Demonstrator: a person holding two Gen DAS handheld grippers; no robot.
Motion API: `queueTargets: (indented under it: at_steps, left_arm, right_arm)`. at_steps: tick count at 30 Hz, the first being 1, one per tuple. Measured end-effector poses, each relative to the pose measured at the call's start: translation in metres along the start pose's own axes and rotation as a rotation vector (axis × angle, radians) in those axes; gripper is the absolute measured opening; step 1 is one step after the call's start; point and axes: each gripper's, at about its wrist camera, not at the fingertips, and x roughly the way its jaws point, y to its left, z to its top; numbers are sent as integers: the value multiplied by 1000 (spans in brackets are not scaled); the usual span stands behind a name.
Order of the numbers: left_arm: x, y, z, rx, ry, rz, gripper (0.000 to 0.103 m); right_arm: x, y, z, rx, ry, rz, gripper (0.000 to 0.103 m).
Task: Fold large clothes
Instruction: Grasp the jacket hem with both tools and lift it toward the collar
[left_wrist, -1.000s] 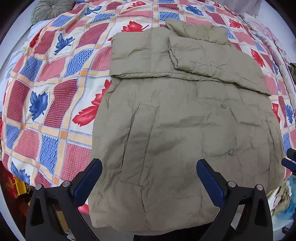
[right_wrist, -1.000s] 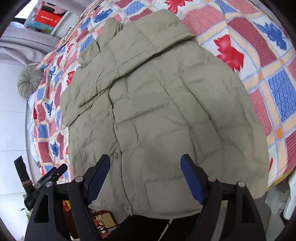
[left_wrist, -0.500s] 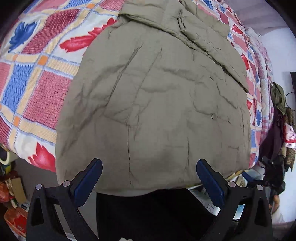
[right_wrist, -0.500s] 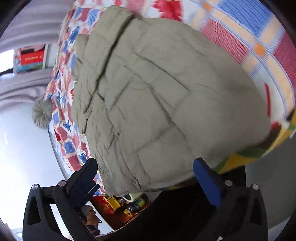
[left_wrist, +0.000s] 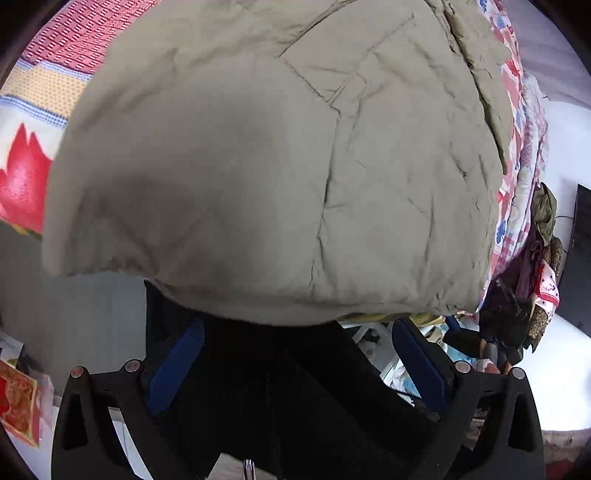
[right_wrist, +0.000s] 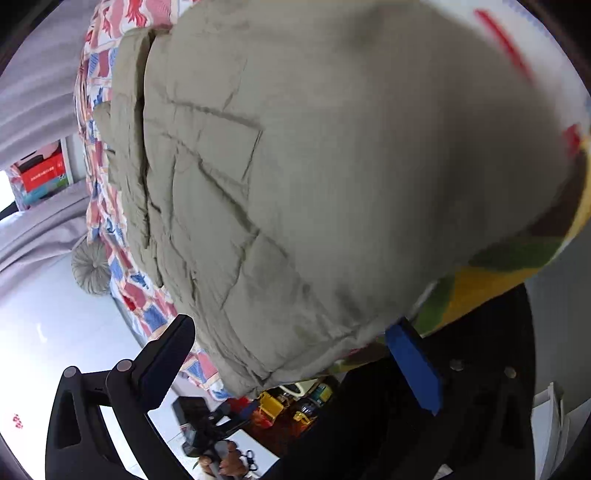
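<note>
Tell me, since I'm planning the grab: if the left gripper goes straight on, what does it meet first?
Most likely the jacket's bottom hem, hanging over the bed edge just beyond the open left gripper. Depth is unclear, but nothing shows between.

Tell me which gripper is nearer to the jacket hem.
Right. The right gripper has its fingers astride the jacket hem; the left gripper is open just below it.

Left gripper (left_wrist: 297, 363) hung low, jaws spread wide, blue pads (left_wrist: 176, 365) facing each other, nothing between them. Right gripper (right_wrist: 295, 363) likewise gaped wide, tilted, one blue pad (right_wrist: 415, 367) lit, other finger dark in shadow, nothing gripped.
</note>
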Motion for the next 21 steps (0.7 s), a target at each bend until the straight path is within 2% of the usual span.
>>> queueTargets:
  at_steps: [2,5,12,17,18,20,21]
  left_arm:
    - [0,-3,2,-8,-42,-10,102]
    - [-7,-14,5,-1,-106,-66,102]
    - [-21,-35,16,42,-172,-134,102]
    - [-12,-35,29,23,-180,-105,102]
    - [-9,-34,29,21,-177,-92,100]
    - [-6,-32,31,23,-171,-47,85]
    - [-5,-31,32,21,-165,-23,71]
  right_arm:
    - [7,7,-1,-7,10,23,103]
    - [9,22,-1,-40,5,50,103]
    - [-1,49,3,-91,-22,162,103]
    - [7,48,6,-82,-15,120,103]
    - [9,46,6,-78,-13,110,103]
    - [10,41,7,-64,-11,95,103]
    - [11,38,7,-56,-10,94,103]
